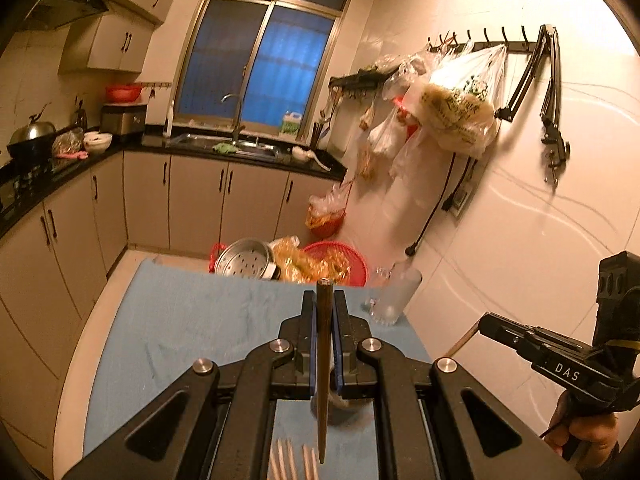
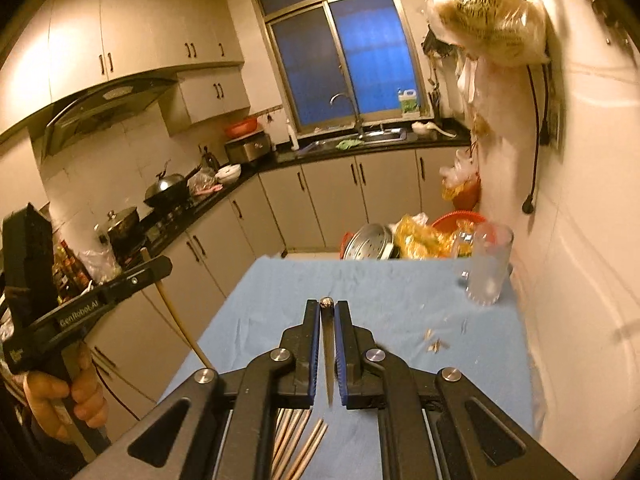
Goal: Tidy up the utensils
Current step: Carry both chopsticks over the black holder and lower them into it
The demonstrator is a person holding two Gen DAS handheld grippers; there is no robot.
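Note:
My left gripper (image 1: 323,300) is shut on a dark brown chopstick (image 1: 323,360) that runs up between the blue pads, held above the blue cloth (image 1: 192,320). My right gripper (image 2: 327,308) is shut on another chopstick (image 2: 329,356) with a silver cap at its top. Several loose chopsticks lie on the cloth under the grippers, seen in the left wrist view (image 1: 294,460) and the right wrist view (image 2: 298,444). A frosted glass cup (image 2: 488,264) stands at the cloth's far right corner; it also shows in the left wrist view (image 1: 396,296). Each gripper shows in the other's view.
Beyond the table's far edge sit a metal steamer pot (image 1: 246,260) and a red basket (image 1: 340,260) with plastic bags. The white wall (image 2: 580,240) runs close along the right side. Small scraps (image 2: 436,342) lie on the cloth. Kitchen cabinets stand at left.

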